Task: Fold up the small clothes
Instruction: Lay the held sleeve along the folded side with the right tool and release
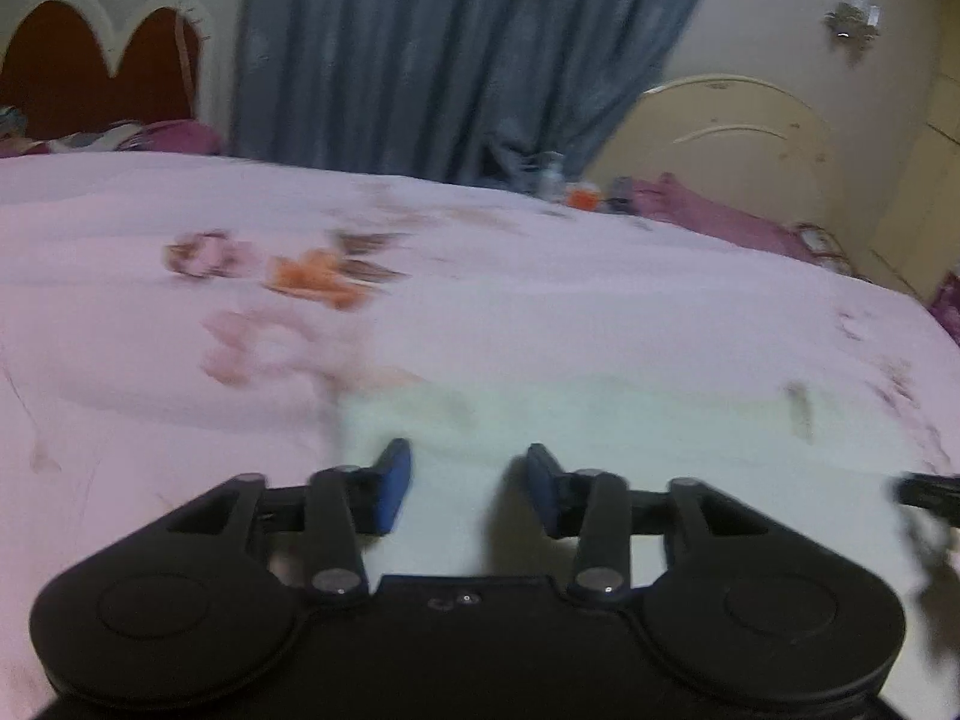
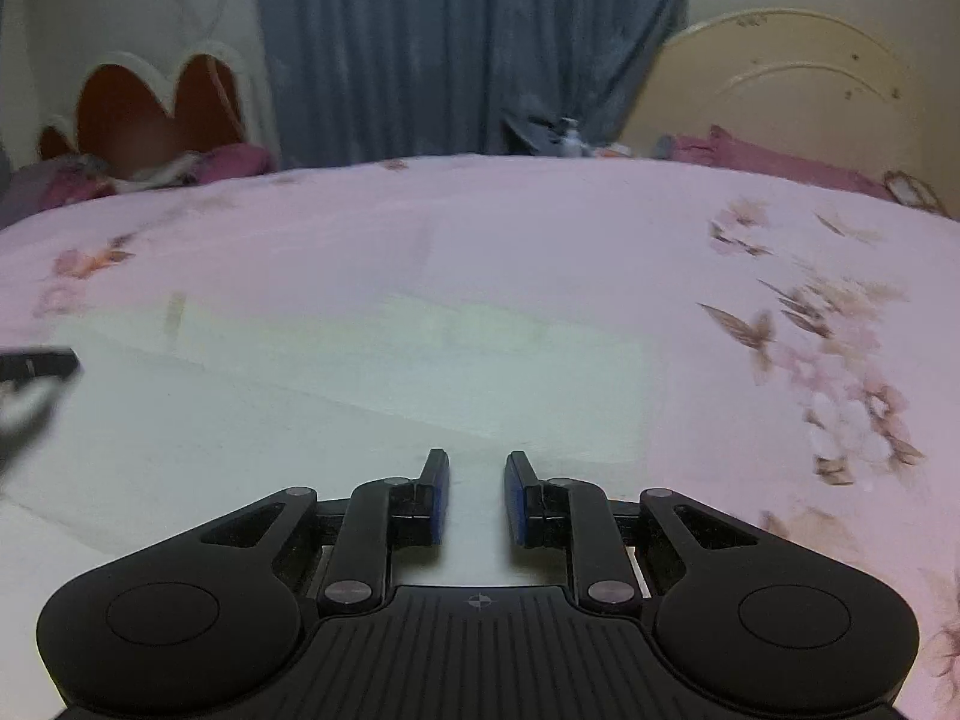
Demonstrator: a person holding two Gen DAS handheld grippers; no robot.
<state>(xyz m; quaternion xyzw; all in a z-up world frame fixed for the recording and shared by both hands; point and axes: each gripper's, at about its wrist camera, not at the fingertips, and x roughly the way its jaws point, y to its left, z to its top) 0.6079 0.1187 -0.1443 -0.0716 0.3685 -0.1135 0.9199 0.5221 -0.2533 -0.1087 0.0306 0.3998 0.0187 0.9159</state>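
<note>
A pale whitish-green garment point(image 1: 600, 438) lies flat on the pink floral bedsheet point(image 1: 150, 360). It also shows in the right wrist view point(image 2: 360, 384), with a layer folded across its far part. My left gripper point(image 1: 469, 480) is open and empty, low over the garment's left part. My right gripper point(image 2: 477, 495) is open and empty, low over the garment's right part. The tip of my right gripper shows at the right edge of the left wrist view point(image 1: 927, 492). The tip of my left gripper shows at the left edge of the right wrist view point(image 2: 36, 363).
The bedsheet point(image 2: 780, 276) has flower prints. A blue curtain point(image 1: 456, 54) hangs behind the bed. A cream headboard point(image 1: 732, 138) stands at the back right, a red heart-shaped one point(image 1: 90, 66) at the back left. Small items point(image 1: 570, 189) sit by the far edge.
</note>
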